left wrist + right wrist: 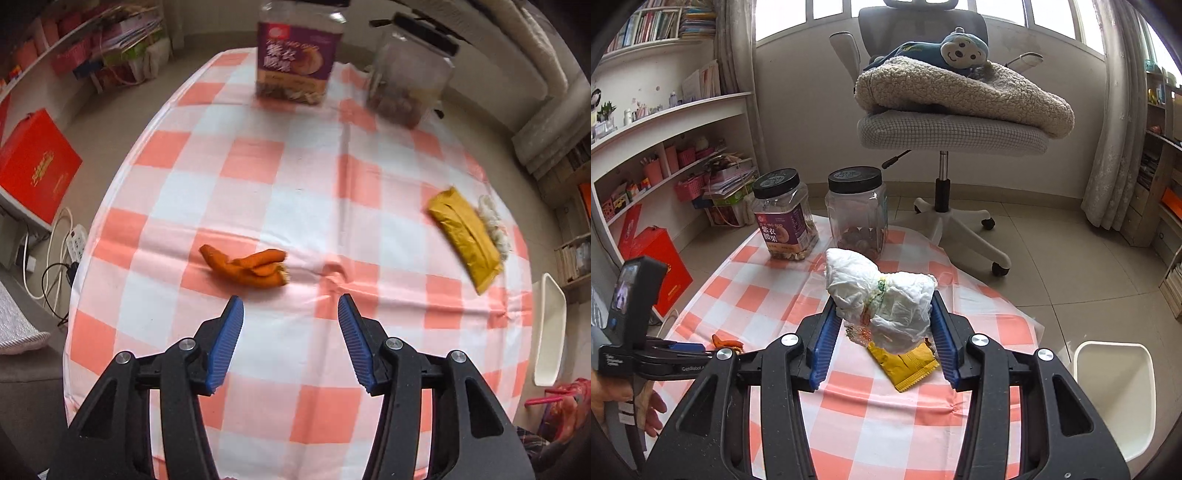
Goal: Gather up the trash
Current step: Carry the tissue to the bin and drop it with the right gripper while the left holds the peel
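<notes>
- The left gripper (291, 308) stands with jaws apart and nothing between them, low in the left wrist view above the checked tablecloth (303, 177).
- An orange peel (246, 266) lies just above its fingertips, apart from them, with bare cloth all round.
- A yellow wrapper (464, 236) lies at the right of the frame, near the table's edge.
- The right gripper (884, 306) clamps a crumpled white tissue (882, 299) at the centre of its view, raised off the cloth.
- Two jars (857, 210) stand at the far edge.
- A white bin (1113, 398) sits at lower right, beside the table.
</notes>
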Action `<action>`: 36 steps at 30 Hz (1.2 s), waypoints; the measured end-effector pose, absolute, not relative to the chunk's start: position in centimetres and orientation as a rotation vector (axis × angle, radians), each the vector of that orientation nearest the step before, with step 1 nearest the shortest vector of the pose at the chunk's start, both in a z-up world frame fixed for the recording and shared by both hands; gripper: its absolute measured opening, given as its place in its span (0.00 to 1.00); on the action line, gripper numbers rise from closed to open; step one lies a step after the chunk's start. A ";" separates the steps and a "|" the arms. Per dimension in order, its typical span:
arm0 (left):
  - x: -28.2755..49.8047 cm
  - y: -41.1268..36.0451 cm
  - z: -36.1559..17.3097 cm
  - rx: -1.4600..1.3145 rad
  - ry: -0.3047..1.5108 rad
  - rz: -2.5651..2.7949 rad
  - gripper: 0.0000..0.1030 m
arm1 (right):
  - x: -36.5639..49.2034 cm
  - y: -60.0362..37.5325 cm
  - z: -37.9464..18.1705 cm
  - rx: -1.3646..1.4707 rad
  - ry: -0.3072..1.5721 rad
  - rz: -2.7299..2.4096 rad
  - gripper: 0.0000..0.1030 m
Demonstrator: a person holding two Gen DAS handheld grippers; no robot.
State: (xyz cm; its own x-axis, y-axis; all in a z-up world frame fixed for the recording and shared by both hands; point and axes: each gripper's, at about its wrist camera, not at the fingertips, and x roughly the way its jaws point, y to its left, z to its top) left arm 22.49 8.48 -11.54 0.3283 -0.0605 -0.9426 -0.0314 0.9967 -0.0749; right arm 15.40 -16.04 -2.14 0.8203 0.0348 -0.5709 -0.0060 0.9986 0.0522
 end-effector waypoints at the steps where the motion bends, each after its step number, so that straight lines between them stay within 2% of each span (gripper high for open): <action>1: 22.8 8.9 -12.2 -0.077 1.242 -0.003 0.52 | 15.4 -16.1 -2.1 0.049 0.608 0.022 0.43; 4: 23.6 10.2 -13.7 -0.129 1.259 0.026 0.52 | 15.4 -16.1 -2.2 0.046 0.616 0.024 0.43; 8: 24.1 12.5 -15.0 -0.408 1.277 0.068 0.52 | 15.5 -16.2 -2.6 0.041 0.635 0.023 0.43; 15: 25.0 14.2 -15.3 -0.722 1.196 0.211 0.52 | 15.9 -16.4 -3.1 0.023 0.659 0.009 0.44; 21: 25.4 12.0 -15.7 -0.592 1.224 0.294 0.48 | 16.3 -16.6 -3.8 0.002 0.686 0.000 0.44; 23: 25.5 11.3 -15.8 -0.534 1.235 0.280 0.29 | 16.3 -16.7 -3.8 0.002 0.687 -0.001 0.44; 26: 25.3 11.6 -15.6 -0.539 1.222 0.221 0.20 | 16.2 -17.0 -3.5 0.008 0.677 -0.001 0.44; 36: 24.0 13.9 -10.2 -0.485 1.017 0.184 0.18 | 16.0 -16.7 -2.7 0.025 0.644 0.006 0.44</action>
